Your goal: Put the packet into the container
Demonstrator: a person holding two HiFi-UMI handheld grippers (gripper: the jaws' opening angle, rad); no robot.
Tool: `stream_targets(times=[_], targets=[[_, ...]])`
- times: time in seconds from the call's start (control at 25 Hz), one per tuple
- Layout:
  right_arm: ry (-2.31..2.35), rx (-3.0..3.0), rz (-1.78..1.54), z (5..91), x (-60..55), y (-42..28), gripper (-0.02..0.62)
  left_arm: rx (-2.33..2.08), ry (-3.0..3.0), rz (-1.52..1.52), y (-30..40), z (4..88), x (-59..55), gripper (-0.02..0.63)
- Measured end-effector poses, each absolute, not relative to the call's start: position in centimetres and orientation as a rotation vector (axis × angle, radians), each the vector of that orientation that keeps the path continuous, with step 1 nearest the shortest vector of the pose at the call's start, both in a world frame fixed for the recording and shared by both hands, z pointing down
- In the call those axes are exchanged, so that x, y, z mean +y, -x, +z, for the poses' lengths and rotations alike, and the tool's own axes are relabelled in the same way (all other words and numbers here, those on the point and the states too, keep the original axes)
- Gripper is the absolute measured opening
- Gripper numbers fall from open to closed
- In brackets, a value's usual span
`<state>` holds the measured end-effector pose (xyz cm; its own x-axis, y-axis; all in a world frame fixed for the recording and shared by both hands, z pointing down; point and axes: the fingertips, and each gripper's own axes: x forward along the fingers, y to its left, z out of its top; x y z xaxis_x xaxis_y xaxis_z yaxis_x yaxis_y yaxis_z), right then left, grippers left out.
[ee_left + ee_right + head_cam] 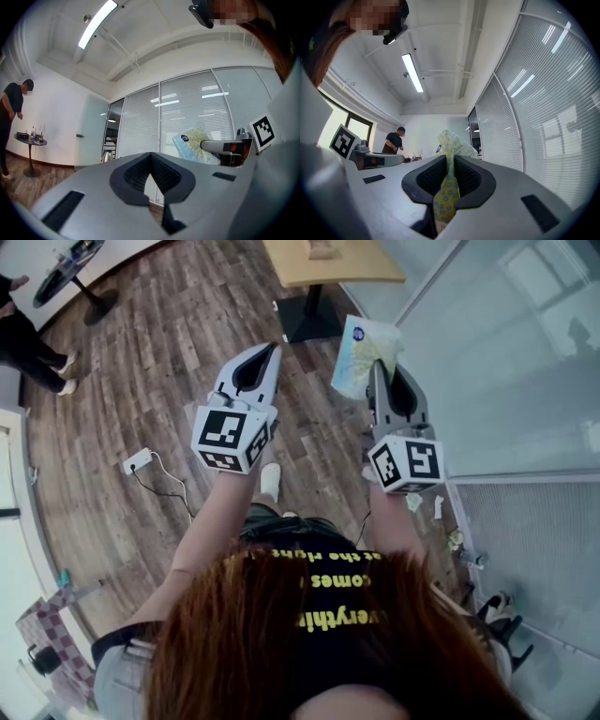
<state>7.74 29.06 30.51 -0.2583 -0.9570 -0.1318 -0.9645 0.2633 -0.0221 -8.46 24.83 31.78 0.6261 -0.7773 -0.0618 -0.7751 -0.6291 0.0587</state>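
Observation:
The packet (pixel 360 354), pale yellow-green and blue with a small printed pattern, is pinched by its lower edge in my right gripper (pixel 377 366), held up in front of the person's chest. In the right gripper view the packet (pixel 449 190) stands upright between the dark pads, and the right gripper (pixel 450 161) is shut on it. My left gripper (pixel 271 347) is raised beside it, a little to the left, with its jaws together and nothing between them. The left gripper view shows its own tips (pixel 151 161) closed and the packet (pixel 193 144) off to the right. No container shows in any view.
A light wooden table (pixel 330 262) on a black base (pixel 309 321) stands ahead on the plank floor. A glass wall with blinds (pixel 506 362) runs along the right. A person (pixel 28 345) stands at the far left by a small round table (pixel 73 261). A white power strip (pixel 138 461) lies on the floor.

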Motion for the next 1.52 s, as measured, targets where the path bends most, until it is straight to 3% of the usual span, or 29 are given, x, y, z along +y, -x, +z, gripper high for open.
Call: stream_targets(times=[0.88,1.52], targets=[[1.870,2.379,0.102,30.3,13.7,-3.1,0.066,-1.278,-2.839,-0.118,12.0,31.7,8.0,-0.002],[1.787,2.452,0.076,31.8,2.7,-7.8,0.064,-1.378,-2.794,-0.107,7.1,33.1,-1.5,-0.002]])
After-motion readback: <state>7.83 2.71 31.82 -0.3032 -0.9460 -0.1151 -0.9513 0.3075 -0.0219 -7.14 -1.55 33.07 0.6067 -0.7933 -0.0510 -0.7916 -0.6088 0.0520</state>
